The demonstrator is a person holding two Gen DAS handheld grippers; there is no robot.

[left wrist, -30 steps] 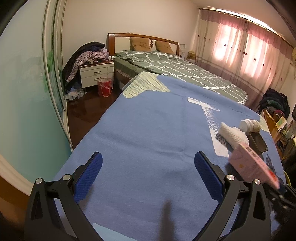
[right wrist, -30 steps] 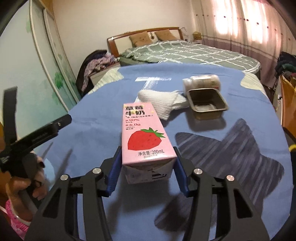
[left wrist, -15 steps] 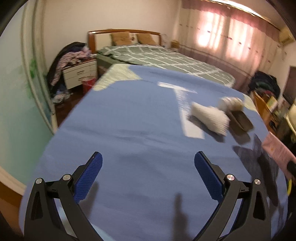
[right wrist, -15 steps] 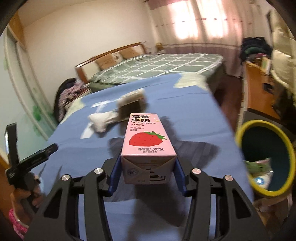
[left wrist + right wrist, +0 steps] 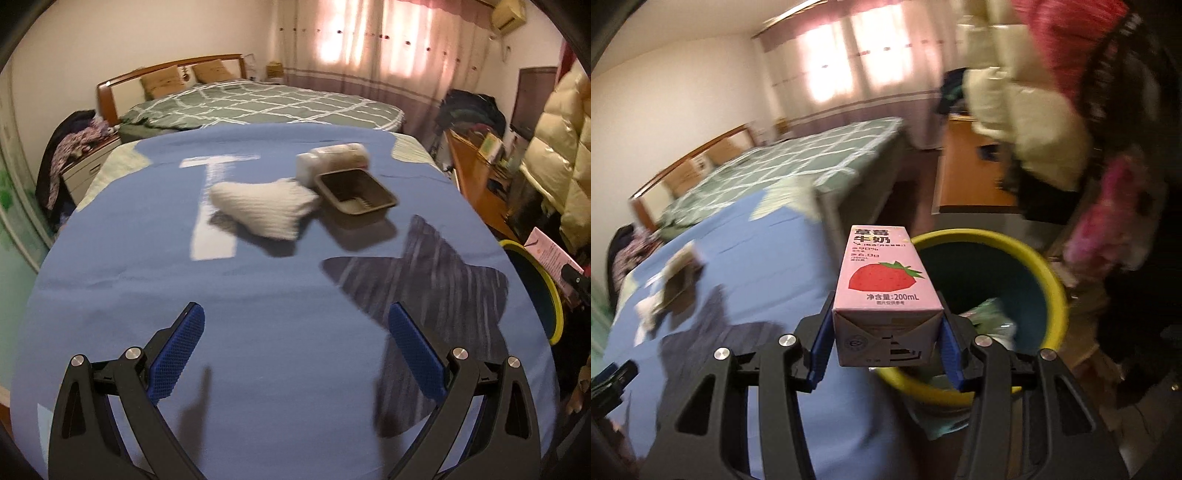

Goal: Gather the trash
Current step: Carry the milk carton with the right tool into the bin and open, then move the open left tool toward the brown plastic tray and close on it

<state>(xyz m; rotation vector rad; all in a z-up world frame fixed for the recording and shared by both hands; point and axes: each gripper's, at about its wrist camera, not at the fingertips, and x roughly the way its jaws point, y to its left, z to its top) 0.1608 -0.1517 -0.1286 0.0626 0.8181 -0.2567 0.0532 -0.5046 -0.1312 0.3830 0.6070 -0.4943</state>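
My left gripper hovered over the blue blanket, its blue pads spread wide apart with nothing between them. Further along the blanket, roughly in line with that gripper, lay a white knitted cloth; a dark rectangular tray touched its right edge, and a pale bottle lay on its side just behind the tray. At the far right of that view the yellow rim of a trash bin showed beside the bed, with the pink milk carton held above it.

In my right gripper's view the blue blanket filled the left side, with the tray, blurred, well away on it. At centre, my right gripper was clamped on the strawberry milk carton, one blue pad pressed to each side of the box. The carton hung over the near rim of the yellow-edged trash bin, which stood on the floor just beside the bed; greenish wrappers lay inside it. A blurred pile of cream and pink clothing filled the right.
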